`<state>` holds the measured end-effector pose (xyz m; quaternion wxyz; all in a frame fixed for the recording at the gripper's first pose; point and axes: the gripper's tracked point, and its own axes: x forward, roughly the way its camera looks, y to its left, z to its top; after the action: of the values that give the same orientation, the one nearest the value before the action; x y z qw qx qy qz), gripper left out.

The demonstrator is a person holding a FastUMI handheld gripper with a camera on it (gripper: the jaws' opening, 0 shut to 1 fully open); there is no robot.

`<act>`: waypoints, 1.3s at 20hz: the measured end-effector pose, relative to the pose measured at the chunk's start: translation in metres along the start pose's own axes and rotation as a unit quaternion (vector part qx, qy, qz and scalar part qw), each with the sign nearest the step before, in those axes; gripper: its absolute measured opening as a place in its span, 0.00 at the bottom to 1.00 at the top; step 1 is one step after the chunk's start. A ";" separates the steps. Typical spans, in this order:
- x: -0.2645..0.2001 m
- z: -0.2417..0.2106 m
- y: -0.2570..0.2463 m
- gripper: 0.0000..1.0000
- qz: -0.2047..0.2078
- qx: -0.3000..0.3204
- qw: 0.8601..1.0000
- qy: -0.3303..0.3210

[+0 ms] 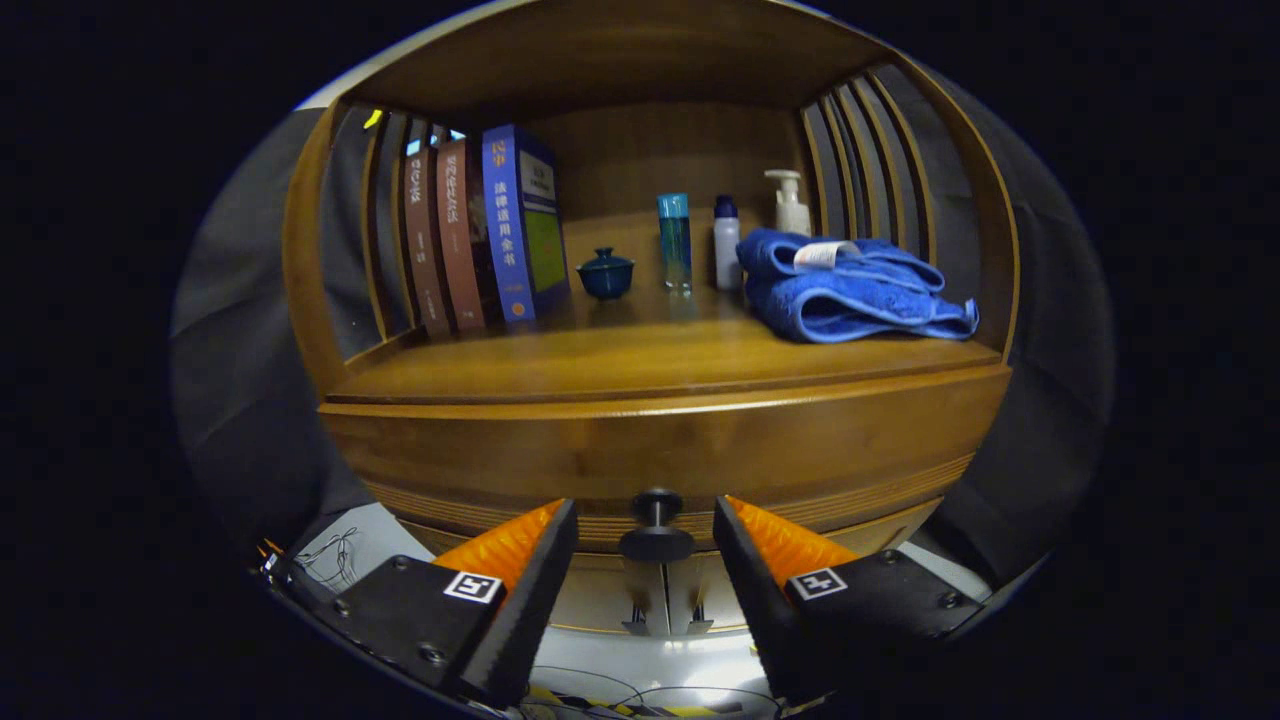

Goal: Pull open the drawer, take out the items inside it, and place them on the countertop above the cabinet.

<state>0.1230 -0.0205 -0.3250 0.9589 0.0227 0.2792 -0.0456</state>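
Gripper view: gripper (645, 560) spread wide, its fingers flanking the closed drawer's (660, 455) black knob (656, 528) without touching

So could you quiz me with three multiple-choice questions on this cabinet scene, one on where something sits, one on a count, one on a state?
1. Where is the small black drawer knob?
A. between the claw's orange fingers
B. far beyond them
C. on the shelf

2. How many upright books stand on the wooden shelf?
A. one
B. three
C. six

3. What state is the wooden drawer in?
A. pulled out
B. removed
C. closed

Answers: 1 A, the knob sits in the gap between the fingers, untouched. 2 B, two brown books and one blue. 3 C, its front lies flush under the shelf.
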 end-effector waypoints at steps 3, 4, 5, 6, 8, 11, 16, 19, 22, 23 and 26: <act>0.014 -0.009 0.001 0.71 0.005 0.006 1.000 0.012; 0.015 -0.013 -0.004 0.64 0.001 0.006 1.000 0.018; 0.010 -0.007 -0.003 0.57 0.002 0.006 1.000 0.010; 0.015 -0.013 -0.003 0.50 0.002 0.001 1.000 0.012; 0.014 -0.014 -0.003 0.44 -0.002 -0.013 1.000 0.012; 0.014 -0.012 -0.003 0.35 -0.009 -0.029 1.000 0.007; 0.011 -0.015 -0.003 0.35 -0.006 -0.019 0.999 0.036; -0.009 -0.024 -0.002 0.35 -0.006 -0.024 0.998 0.050; -0.038 -0.036 -0.004 0.35 0.000 -0.029 0.998 0.061; -0.049 -0.041 -0.004 0.35 0.003 -0.027 0.997 0.066; -0.080 -0.055 -0.004 0.35 0.008 -0.021 0.996 0.082</act>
<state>0.0258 -0.0152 -0.3282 0.9333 0.0082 0.3579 -0.0297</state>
